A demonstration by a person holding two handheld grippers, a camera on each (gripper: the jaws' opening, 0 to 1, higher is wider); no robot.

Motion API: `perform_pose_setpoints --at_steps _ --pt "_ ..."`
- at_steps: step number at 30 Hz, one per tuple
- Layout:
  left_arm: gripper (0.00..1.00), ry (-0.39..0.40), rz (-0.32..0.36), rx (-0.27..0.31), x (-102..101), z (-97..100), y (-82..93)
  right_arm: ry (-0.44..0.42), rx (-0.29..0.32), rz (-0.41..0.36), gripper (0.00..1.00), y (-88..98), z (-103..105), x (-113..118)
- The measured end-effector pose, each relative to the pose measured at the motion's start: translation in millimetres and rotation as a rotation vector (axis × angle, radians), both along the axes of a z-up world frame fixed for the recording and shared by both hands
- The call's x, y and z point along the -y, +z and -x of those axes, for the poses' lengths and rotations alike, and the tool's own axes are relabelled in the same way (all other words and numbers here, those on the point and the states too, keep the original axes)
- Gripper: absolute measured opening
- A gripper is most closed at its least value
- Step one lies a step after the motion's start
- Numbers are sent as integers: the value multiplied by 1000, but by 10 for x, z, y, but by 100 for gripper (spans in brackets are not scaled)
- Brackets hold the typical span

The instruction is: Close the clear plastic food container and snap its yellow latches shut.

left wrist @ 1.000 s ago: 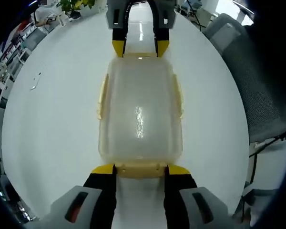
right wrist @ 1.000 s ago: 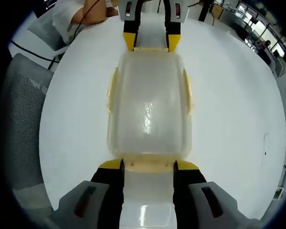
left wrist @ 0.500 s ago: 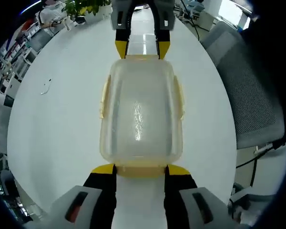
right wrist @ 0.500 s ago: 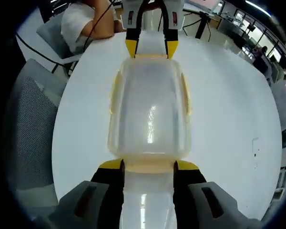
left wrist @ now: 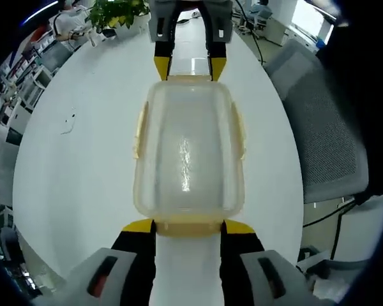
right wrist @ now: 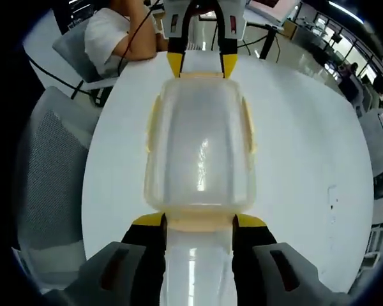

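Observation:
The clear plastic food container [left wrist: 188, 153] [right wrist: 200, 153] has its lid on and hangs lengthwise between the two grippers, above the round white table [left wrist: 76, 172]. My left gripper [left wrist: 187, 226] is shut on the pale yellow latch at one end. At the opposite end, my right gripper [right wrist: 198, 221] is shut on the other yellow latch. Each gripper appears at the far end of the other's view: the right gripper [left wrist: 189, 67] and the left gripper [right wrist: 200, 64]. The yellow side latches [left wrist: 139, 131] [left wrist: 240, 131] lie flat against the long walls.
A grey mesh chair [left wrist: 332, 127] [right wrist: 48, 172] stands by the table's edge. A potted plant [left wrist: 115, 9] sits beyond the far rim. A person in a white sleeve [right wrist: 115, 29] sits at that side. A small dark mark [left wrist: 69, 122] is on the tabletop.
The table has shrunk in both views while the container keeps its size between the jaws. Both grippers have risen with the container held between them.

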State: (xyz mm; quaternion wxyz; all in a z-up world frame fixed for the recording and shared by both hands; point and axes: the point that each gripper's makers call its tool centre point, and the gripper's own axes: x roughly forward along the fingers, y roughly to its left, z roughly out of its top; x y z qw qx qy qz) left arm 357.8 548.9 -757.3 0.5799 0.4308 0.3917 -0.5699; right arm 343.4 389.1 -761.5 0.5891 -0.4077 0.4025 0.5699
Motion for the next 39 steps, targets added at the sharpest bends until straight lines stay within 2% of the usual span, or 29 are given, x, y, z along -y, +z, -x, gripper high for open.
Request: perform_pose_setpoints --at_steps 6,12,25,39 --pt "33 0 -5 12 16 -32 40 -10 5 -9 37 41 -16 9" --pt "33 1 15 4 120 -12 40 -8 -4 4 37 33 -4 116" --pt "33 3 35 -5 529 -80 29 -16 -13 31 37 -15 -78 525" --pt "33 -3 28 -26 969 -5 -53 -22 -31 33 37 -75 13 954"
